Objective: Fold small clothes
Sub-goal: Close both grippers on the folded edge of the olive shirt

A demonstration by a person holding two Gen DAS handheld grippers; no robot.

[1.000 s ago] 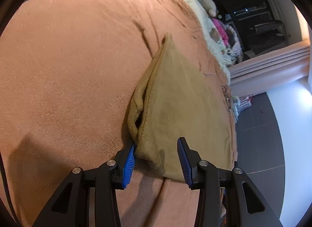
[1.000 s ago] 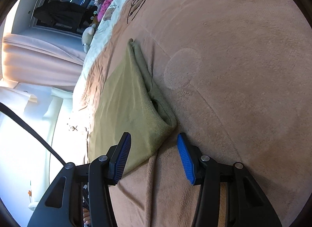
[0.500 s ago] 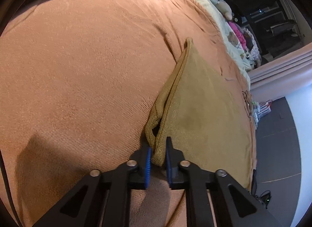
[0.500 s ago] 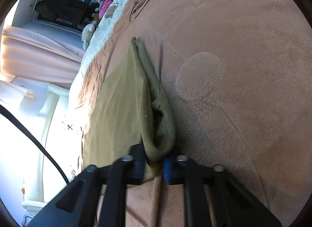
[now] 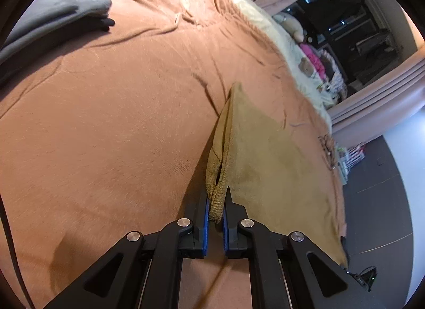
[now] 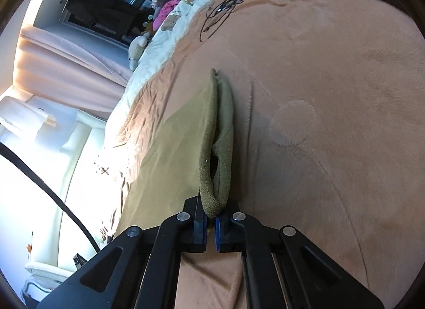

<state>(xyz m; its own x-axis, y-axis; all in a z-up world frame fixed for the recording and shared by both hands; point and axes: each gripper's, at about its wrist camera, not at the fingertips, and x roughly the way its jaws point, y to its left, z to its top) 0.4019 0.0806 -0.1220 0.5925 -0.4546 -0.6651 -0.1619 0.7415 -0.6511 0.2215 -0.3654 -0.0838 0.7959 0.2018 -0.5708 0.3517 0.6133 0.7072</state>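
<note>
While you hold both tools low over the bed, your left gripper (image 5: 215, 209) is pinched tight on the near corner of the olive garment (image 5: 268, 165), a roll of its ribbed hem squeezed between the blue pads (image 5: 204, 216). Your right gripper (image 6: 211, 220) is likewise clamped on the garment's (image 6: 172, 155) other near corner, the thick folded hem bulging just beyond its closed jaws. From both grips the garment stretches away from you, lifted at the near edge, its far end lying on the brown blanket (image 5: 111, 123) and tapering to a point. Farther off, a dark grey cloth (image 5: 53, 14) lies at the far left of the blanket. Beyond the blanket's far edge sits a cream-coloured quilt (image 6: 170, 30) with soft toys (image 6: 138, 46).
</note>
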